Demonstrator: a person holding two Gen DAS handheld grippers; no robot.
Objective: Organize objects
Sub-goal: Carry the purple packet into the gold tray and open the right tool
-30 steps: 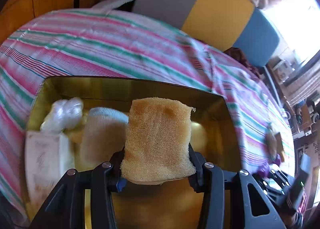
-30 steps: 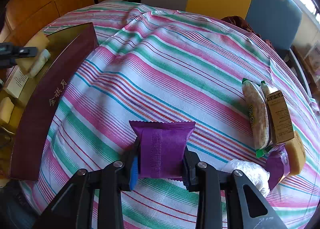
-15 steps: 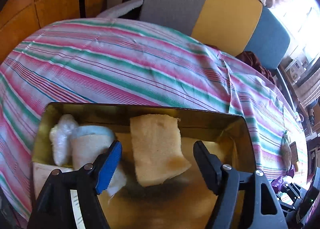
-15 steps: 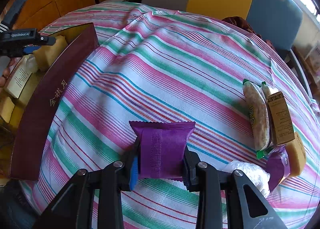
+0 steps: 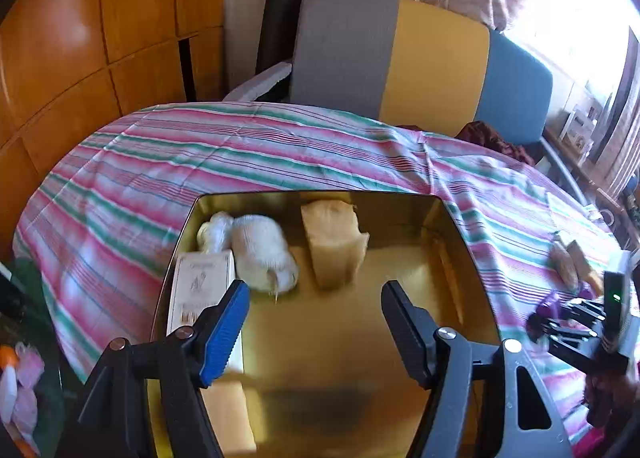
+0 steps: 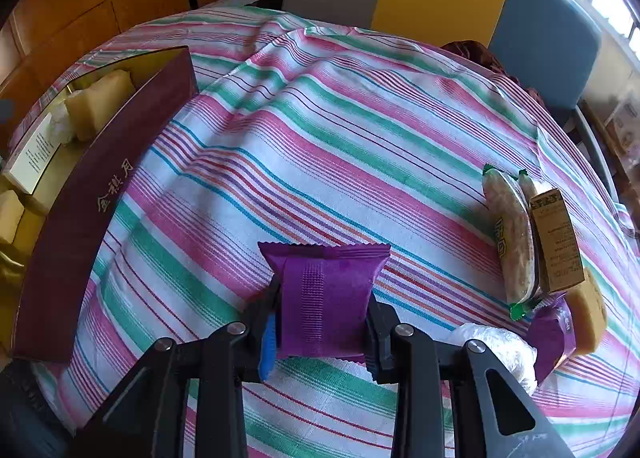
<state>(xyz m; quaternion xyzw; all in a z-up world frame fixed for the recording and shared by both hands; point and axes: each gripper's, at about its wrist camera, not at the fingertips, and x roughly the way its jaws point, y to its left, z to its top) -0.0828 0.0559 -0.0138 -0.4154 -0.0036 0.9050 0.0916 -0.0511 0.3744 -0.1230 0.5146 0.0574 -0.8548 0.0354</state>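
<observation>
A yellow sponge [image 5: 334, 242] lies free inside the gold-lined box [image 5: 460, 242], next to a white wrapped roll [image 5: 262, 254]. My left gripper [image 5: 316, 290] hovers above the box, back from the sponge. Its jaws stand wide and are closing a little, with nothing between them. In the right wrist view my right gripper [image 6: 322, 306] is shut on a purple snack packet [image 6: 326, 294] just above the striped tablecloth. The box's maroon wall [image 6: 92, 194] runs along the left there, with the sponge [image 6: 100, 104] visible inside.
The box also holds a white carton [image 5: 204, 286] and a small white bag [image 5: 214, 232]. On the cloth at the right lie a rice cracker packet [image 6: 514, 234], a brown carton [image 6: 556, 238], another sponge [image 6: 588, 314], a purple packet [image 6: 554, 334] and a clear bag [image 6: 500, 350]. Chairs stand behind the table.
My left gripper opened and let go of the sponge, which now rests in the box, then drew back and up. The right gripper and its purple packet have not moved.
</observation>
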